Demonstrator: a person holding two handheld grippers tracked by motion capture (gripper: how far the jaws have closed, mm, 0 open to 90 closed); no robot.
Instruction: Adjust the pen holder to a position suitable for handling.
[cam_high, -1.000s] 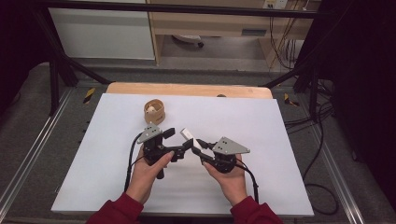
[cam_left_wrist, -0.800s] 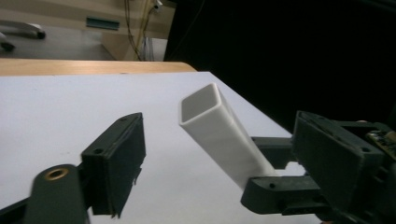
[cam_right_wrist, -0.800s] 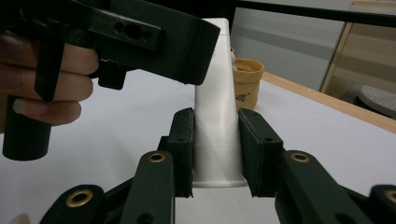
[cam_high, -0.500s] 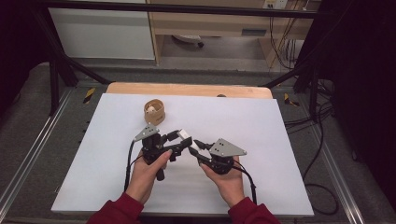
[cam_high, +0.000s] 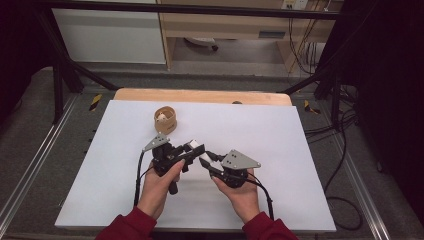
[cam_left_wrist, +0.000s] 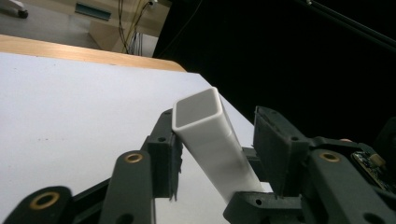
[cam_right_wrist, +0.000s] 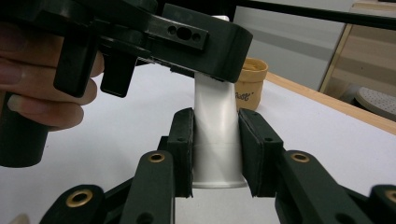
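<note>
Two grippers meet over the white table (cam_high: 300, 150) in the high view, the white tube (cam_high: 196, 148) between them, a small brown cup (cam_high: 165, 120) well behind. In the left gripper view, the tube leans on one jaw, the other apart, so the left gripper (cam_left_wrist: 219, 154) looks released, though I can't be sure. In the right gripper view, the right gripper (cam_right_wrist: 215, 149) clamps the tube; the handover seems nearly done, with only the placing left.

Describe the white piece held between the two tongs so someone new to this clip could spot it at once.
Start at the white table, then look just above the person's hands, where the left tongs and right tongs meet. The white square tube sits between them, short, hollow and open-ended. Unlike the round tan cup farther back, it is white, straight-sided and held off the surface.
</note>
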